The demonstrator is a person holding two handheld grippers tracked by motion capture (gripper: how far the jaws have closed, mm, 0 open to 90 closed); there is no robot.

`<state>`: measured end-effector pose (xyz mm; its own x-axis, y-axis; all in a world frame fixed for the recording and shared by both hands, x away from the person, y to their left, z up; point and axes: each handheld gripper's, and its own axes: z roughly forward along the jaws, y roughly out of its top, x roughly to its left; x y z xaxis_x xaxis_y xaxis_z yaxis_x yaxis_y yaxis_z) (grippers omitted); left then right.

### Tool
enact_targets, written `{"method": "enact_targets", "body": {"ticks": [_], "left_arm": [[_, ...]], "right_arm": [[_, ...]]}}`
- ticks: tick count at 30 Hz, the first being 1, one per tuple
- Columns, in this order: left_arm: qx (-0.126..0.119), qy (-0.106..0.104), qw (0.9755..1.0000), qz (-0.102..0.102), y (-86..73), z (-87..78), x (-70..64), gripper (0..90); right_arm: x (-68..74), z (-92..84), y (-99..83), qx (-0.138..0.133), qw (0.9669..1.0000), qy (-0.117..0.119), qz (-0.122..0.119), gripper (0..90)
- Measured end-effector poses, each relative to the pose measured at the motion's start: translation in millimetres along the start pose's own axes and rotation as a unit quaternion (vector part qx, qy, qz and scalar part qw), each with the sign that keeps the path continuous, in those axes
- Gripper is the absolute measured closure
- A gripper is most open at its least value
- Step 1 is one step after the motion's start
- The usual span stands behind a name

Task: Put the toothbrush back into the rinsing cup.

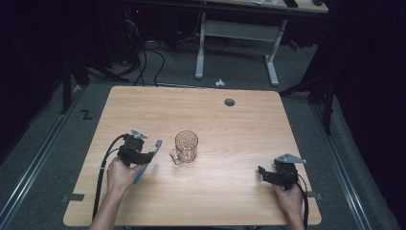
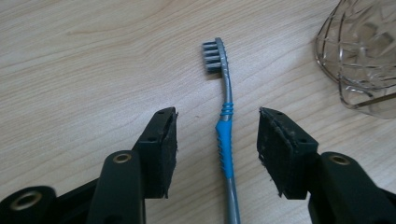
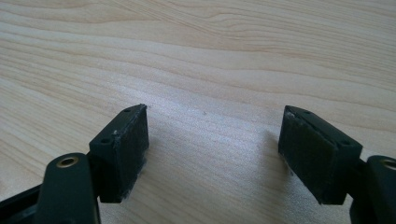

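A blue and grey toothbrush [image 2: 226, 140] lies flat on the wooden table [image 1: 230, 129], bristle head pointing away from me. My left gripper [image 2: 218, 144] is open, one jaw on each side of the blue handle, not touching it. In the high view that left gripper [image 1: 143, 155] sits left of a clear cut-glass mug [image 1: 186, 146], with the toothbrush [image 1: 149, 160] beside it. The mug's rim [image 2: 364, 56] shows at the upper right of the left gripper view. My right gripper [image 1: 262, 171] rests open near the table's front right; its jaws [image 3: 212, 140] hold nothing.
A round cable hole [image 1: 230, 102] is set in the table's far side. Beyond the table stands a white desk frame [image 1: 237, 43] on grey floor, with cables [image 1: 143, 62] at the back left.
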<state>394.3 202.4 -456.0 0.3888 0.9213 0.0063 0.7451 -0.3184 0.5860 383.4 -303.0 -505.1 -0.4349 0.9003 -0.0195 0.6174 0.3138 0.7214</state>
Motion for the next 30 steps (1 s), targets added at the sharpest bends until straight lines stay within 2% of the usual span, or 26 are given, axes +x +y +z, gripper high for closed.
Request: {"method": "enact_targets", "body": {"ticks": [5,14,23,30], "left_arm": [[0.007,0.000,0.9999,0.014,7.2,3.9,-1.5,54.7],[0.022,-0.004,0.9994,0.025,13.8,17.6,-4.0,58.7],[0.053,-0.008,0.9983,0.022,16.0,30.0,-2.4,64.6],[0.067,-0.015,0.9973,0.028,14.9,32.0,-0.6,71.3]], "right_arm": [[0.0,0.0,0.0,0.000,1.0000,0.000,0.000,24.8],[0.0,-0.1,-0.1,0.000,1.0000,0.000,0.000,24.8],[0.0,-0.1,-0.1,0.000,1.0000,0.000,0.000,24.8],[0.1,-0.2,-0.2,0.000,1.0000,0.001,-0.001,24.8]]}}
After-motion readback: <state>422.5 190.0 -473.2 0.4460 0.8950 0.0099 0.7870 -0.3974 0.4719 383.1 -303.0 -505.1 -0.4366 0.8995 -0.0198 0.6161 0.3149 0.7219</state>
